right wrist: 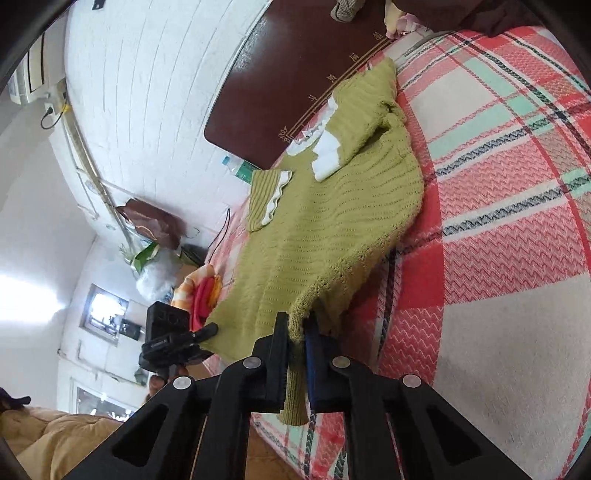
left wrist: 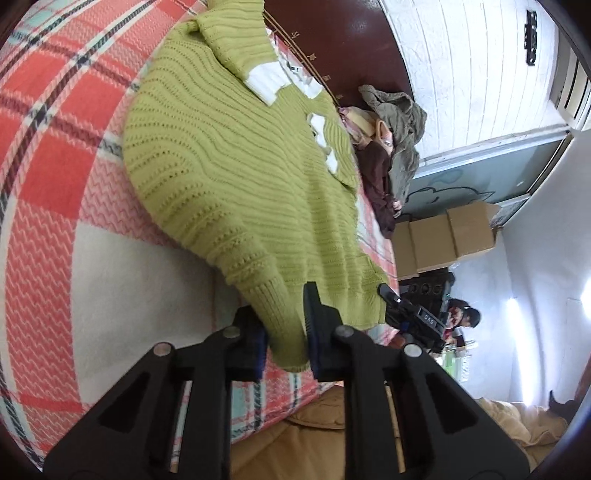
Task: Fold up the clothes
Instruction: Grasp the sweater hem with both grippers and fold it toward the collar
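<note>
A green knit sweater with white cuffs and collar lies spread on a red plaid bed cover. Its sleeves are folded in over the chest. My left gripper is shut on one corner of the ribbed bottom hem, near the bed's edge. My right gripper is shut on the other hem corner of the sweater, lifting it slightly off the plaid cover. The other gripper shows in each view, in the left wrist view and in the right wrist view.
A dark wooden headboard stands at the far end of the bed. A pile of clothes lies by it. Cardboard boxes stand beside the bed. A tan quilt lies below. A person sits in the background.
</note>
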The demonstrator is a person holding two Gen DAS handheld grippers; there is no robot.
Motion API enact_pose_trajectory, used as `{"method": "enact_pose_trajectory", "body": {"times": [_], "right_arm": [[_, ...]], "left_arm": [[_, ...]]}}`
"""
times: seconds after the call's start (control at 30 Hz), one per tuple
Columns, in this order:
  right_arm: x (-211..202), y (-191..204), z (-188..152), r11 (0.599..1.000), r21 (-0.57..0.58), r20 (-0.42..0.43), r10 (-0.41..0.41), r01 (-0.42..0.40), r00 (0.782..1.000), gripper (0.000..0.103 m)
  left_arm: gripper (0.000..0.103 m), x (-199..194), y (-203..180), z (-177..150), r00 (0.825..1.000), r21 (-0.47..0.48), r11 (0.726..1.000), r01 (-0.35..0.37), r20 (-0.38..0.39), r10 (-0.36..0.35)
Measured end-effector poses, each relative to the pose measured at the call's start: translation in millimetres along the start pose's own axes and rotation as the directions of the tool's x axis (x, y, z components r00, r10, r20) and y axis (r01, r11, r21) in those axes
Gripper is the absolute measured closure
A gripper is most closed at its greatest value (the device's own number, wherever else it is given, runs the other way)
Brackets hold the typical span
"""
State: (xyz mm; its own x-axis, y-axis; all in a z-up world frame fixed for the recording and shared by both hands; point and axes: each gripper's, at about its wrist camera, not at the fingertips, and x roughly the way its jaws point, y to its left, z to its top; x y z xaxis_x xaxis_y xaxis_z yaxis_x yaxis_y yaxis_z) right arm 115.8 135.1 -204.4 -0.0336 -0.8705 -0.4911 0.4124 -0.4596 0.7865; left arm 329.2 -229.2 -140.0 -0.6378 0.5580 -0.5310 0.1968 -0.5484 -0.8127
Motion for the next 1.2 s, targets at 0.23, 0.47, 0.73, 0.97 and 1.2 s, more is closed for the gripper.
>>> {"method": "enact_pose_trajectory", "body": {"times": [0.23, 0.47, 0.73, 0.97, 1.2], "right_arm": [[8, 9, -9, 0.994, -0.078, -0.055, -0.084, 0.08, 0.995, 0.063], [28, 6, -12, 0.994, -0.068, -0.097, -0.087, 0.081, 0.991, 0.097], [5, 10, 13, 0.996, 0.004, 0.014, 0.091, -0.091, 0.996, 0.097], [-1, 26, 56, 0.983, -0.015, 0.089, 0.184, -0.183, 0.979, 0.097], [11, 36, 110, 0.98, -0.027, 0.137, 0.197, -0.195, 0.971, 0.097]], "left_arm": [[0.06, 8, 10, -3, 0.999, -0.006, 1.0, 0.001, -0.036, -0.001], [0.067, 11, 8, 0, 0.999, -0.024, 1.0, -0.02, -0.037, 0.02], [0.068, 5, -2, 19, 0.998, -0.055, 0.997, 0.045, -0.031, -0.046], [0.068, -11, -30, 67, 0.993, -0.02, 0.993, 0.116, 0.021, -0.115], [0.068, -12, -55, 119, 0.988, 0.03, 0.989, 0.147, 0.039, -0.148]]}}
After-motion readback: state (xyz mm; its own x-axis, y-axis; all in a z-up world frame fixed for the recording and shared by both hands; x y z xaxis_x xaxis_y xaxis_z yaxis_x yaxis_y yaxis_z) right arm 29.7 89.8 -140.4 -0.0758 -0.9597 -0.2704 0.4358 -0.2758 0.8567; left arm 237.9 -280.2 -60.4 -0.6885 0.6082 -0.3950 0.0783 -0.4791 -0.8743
